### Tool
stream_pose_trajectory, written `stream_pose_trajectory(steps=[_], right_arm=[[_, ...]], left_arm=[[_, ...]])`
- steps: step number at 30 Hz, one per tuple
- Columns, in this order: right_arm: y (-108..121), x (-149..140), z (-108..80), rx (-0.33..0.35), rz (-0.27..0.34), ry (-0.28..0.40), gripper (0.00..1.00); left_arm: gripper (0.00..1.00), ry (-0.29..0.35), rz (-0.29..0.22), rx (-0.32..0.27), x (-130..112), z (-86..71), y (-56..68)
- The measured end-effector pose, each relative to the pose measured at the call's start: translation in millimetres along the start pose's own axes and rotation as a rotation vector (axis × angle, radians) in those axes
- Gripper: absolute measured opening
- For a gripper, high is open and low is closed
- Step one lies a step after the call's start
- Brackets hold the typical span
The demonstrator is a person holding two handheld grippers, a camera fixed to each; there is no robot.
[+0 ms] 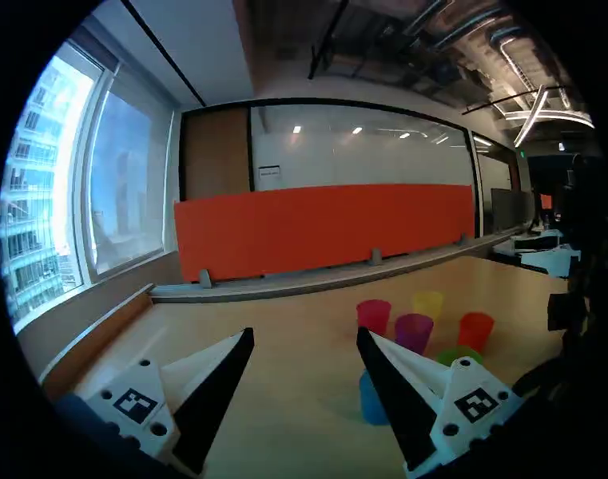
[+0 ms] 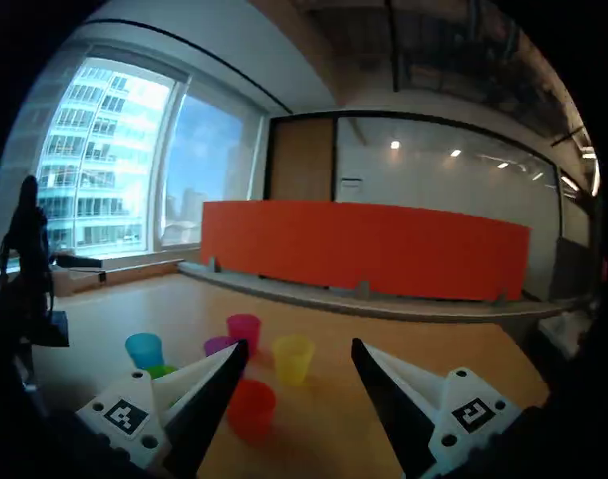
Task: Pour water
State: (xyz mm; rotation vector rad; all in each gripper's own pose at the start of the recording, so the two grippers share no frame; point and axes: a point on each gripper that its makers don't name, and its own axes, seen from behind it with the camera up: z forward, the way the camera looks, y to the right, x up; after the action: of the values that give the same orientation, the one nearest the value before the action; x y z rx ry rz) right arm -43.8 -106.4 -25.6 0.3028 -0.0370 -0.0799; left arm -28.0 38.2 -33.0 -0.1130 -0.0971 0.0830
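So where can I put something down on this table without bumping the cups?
The table is bare from the pink cup across to the window-side edge, and between the cups and the orange panel. In the right gripper view, right of the yellow cup is free too. It's crowded among the six cups, bunched together.

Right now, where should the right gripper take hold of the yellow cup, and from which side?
Probably the side wall below the rim of the yellow cup, fingers level, coming from its near right side. It stands upright and tapers downward; the red cup crowds its near left.
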Motion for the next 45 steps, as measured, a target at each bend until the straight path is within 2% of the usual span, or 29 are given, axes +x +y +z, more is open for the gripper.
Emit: stream_pose_trajectory(steps=[9, 15, 27, 33, 38, 45], right_arm=[[60.3, 8.2, -15.0, -0.235, 0.028, 0.074, 0.99], [79.3, 9.1, -24.1, -0.317, 0.033, 0.109, 0.99], [99.0, -4.5, -34.3, -0.396, 0.066, 0.111, 0.99], [101.9, -5.7, -34.0, -0.401, 0.088, 0.102, 0.99], [101.3, -1.3, -32.6, -0.401, 0.077, 0.096, 0.99], [102.3, 5.3, -31.5, -0.421, 0.045, 0.081, 0.99]], left_arm=[[0.96, 0.064, -0.029, 0.079, 9.6, -5.5, -10.1], [0.96, 0.085, -0.03, 0.105, 12.1, -4.5, -13.6], [0.96, 0.101, -0.026, 0.125, 6.8, 2.9, -14.1], [0.96, 0.112, 0.001, 0.15, 6.4, 4.6, -21.0], [0.96, 0.117, 0.011, 0.164, 0.7, 5.0, -24.8], [0.96, 0.129, 0.0, 0.172, -8.4, 6.8, -26.8]])
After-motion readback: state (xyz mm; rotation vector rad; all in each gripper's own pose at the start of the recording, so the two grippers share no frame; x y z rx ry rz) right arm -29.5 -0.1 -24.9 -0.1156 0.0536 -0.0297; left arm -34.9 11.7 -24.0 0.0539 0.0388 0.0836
